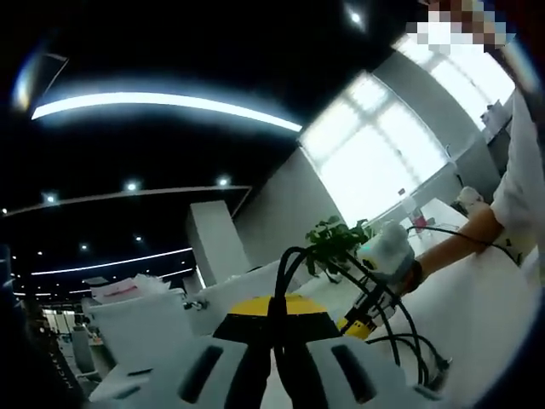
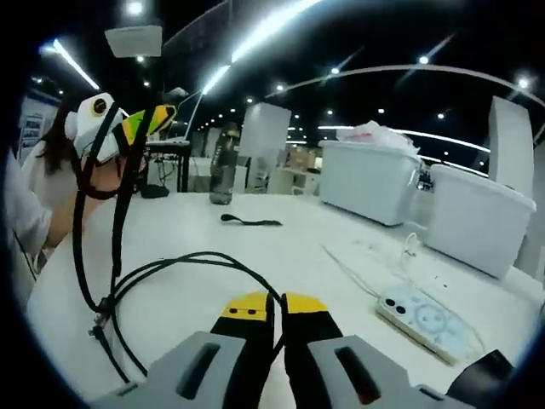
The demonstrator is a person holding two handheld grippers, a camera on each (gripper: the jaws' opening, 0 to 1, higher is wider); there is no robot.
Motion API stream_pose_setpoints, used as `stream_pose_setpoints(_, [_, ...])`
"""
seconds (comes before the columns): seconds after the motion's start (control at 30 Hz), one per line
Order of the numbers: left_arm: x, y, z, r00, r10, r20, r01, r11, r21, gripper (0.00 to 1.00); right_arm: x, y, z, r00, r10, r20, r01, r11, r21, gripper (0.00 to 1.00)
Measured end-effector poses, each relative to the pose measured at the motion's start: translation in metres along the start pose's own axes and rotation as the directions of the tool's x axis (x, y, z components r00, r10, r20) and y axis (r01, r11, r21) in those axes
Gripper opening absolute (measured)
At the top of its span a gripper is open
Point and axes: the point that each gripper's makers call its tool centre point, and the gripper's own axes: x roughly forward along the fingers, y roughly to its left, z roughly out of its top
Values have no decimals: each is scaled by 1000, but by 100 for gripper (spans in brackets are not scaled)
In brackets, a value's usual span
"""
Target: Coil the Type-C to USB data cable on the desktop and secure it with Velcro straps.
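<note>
Pinching the black data cable [image 2: 183, 264] in both closed grippers, left gripper [image 1: 274, 345] and right gripper [image 2: 274, 328], loops could spring apart before the Velcro strap [image 2: 249, 221] is reached.

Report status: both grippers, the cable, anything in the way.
Left gripper shut on black cable, held raised. Right gripper shut on cable near desk. Cable loosely looped, unstrapped; Velcro strap lies apart on desk. Phone nearby, not blocking.
</note>
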Motion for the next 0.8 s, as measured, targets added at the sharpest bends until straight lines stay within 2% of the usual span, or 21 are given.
stream_pose_setpoints(0.13, [0, -3, 4, 1000, -8, 12, 8, 1000, 7, 4, 8, -2, -12, 999, -8, -42, 7, 1000, -5, 14])
stream_pose_setpoints(0.2, [-1, -4, 6, 1000, -14, 16, 13, 1000, 9, 4, 10, -6, -16, 998, -28, -62, 27, 999, -18, 9])
stream_pose_setpoints(0.23, [-1, -4, 6, 1000, -15, 18, 15, 1000, 10, 4, 10, -7, -15, 998, -26, -58, 25, 1000, -19, 6])
stream_pose_setpoints(0.43, [-1, -6, 5, 1000, -20, 11, 20, 1000, 17, 4, 8, -8, -10, 998, -40, -52, 38, 998, -40, 4])
stream_pose_setpoints(0.5, [-1, -5, 2, 1000, -18, 1, 18, 1000, 18, 4, 6, -6, -1, 999, -29, -19, 29, 999, -32, 4])
stream_pose_setpoints(0.63, [-1, -2, -5, 1000, -2, -25, 2, 1000, 21, 4, -1, -1, 22, 996, -1, 88, -5, 997, 74, 4])
stream_pose_setpoints(0.7, [-1, -1, -6, 1000, 0, -29, 1, 1000, 16, 4, -5, -6, 26, 995, -30, 92, 23, 997, 71, 3])
stream_pose_setpoints(0.8, [1, 3, -11, 999, 15, -47, -14, 1000, 9, 4, -14, -8, 46, 987, -50, 154, 42, 998, 55, 3])
